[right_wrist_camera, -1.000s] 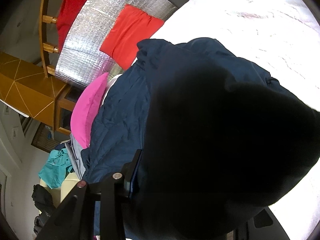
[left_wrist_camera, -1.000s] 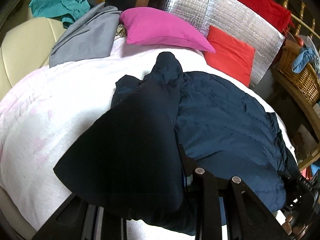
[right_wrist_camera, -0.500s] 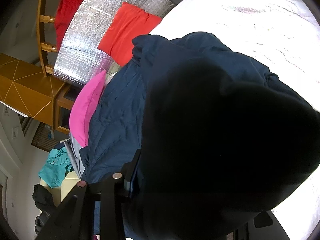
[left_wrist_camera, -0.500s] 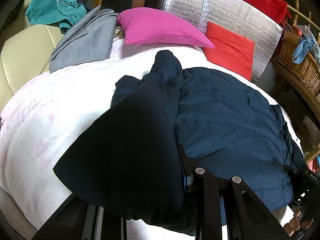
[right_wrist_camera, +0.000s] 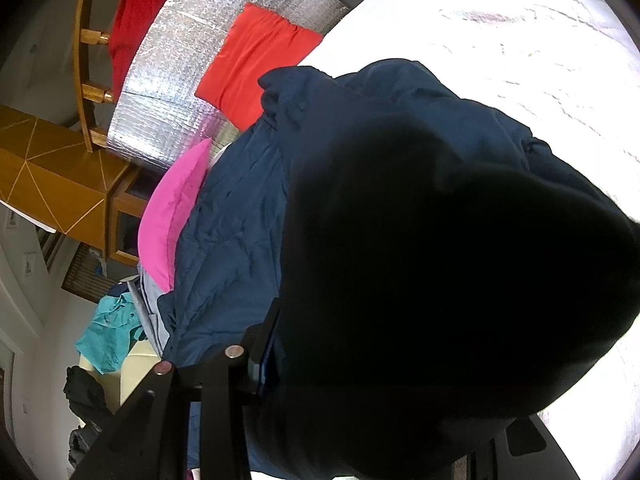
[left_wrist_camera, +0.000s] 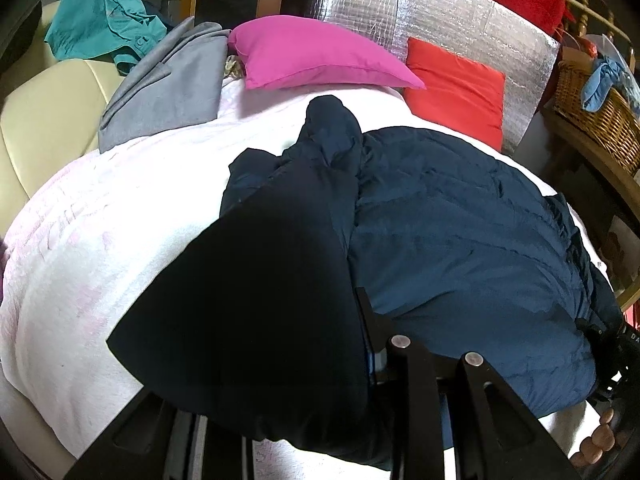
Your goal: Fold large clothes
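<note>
Spread over the white bed cover point(left_wrist_camera: 120, 208), navy padded jacket point(left_wrist_camera: 460, 220), long axis running near to far toward the pink pillow point(left_wrist_camera: 312, 56). Raised over its left part, a dark flap pinched in the left gripper point(left_wrist_camera: 320, 360); likewise its right edge pinched in the right gripper point(right_wrist_camera: 360, 360). Hidden behind fabric: the pads themselves and how much cloth sits between them

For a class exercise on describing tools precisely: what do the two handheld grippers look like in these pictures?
Both grippers are matte black with flat, angular finger arms joined by round silver pins. On the left gripper a thin blue strip edges the inner side of one finger; the right gripper shows the same blue edge. Seen from the left wrist, the right gripper's black body bears small white letters. No cables or sleeves are visible.
</note>
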{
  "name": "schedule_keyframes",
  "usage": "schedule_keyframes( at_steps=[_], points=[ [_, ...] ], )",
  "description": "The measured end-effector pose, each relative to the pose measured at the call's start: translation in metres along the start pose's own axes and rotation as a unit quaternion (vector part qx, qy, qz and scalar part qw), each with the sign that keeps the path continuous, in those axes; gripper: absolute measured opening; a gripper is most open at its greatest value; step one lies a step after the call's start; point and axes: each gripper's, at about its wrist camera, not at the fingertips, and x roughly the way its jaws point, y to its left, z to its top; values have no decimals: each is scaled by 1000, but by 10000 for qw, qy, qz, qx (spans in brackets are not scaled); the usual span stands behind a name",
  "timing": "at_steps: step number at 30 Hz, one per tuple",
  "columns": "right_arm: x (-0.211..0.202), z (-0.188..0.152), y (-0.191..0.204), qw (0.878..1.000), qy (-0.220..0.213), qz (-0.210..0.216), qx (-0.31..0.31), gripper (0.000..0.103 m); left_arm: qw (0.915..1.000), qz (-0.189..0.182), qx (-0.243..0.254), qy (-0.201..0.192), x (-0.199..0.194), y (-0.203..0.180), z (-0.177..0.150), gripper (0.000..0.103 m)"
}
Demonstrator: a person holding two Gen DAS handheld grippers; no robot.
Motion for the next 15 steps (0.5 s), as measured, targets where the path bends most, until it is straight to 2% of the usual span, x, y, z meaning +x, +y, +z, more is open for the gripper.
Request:
schedule_keyframes(
  at_steps=[2,7,9,11,12,15],
  points=[
    [0,1,-2,10000,37,38,81,43,10000,38,4,42,1,0,0,34],
    [-6,0,-4,9996,155,104,224,54,9998,99,-29,170,1,1,0,38],
    [-11,-3,-3,9997,211,0,98,56,9995,107,-97,285,-3,3,-1,43],
    [-19,-5,-2,9995,290,-92,-3,61,9989,136,-180,411,-9,6,-1,52],
    [-24,-5,-1,9993,323,-165,-64,65,9986,117,-203,477,-14,8,-2,53],
    [-43,-7,2,9976,445,-418,-341,67,9986,26,-162,494,-33,12,-3,55]
  ],
)
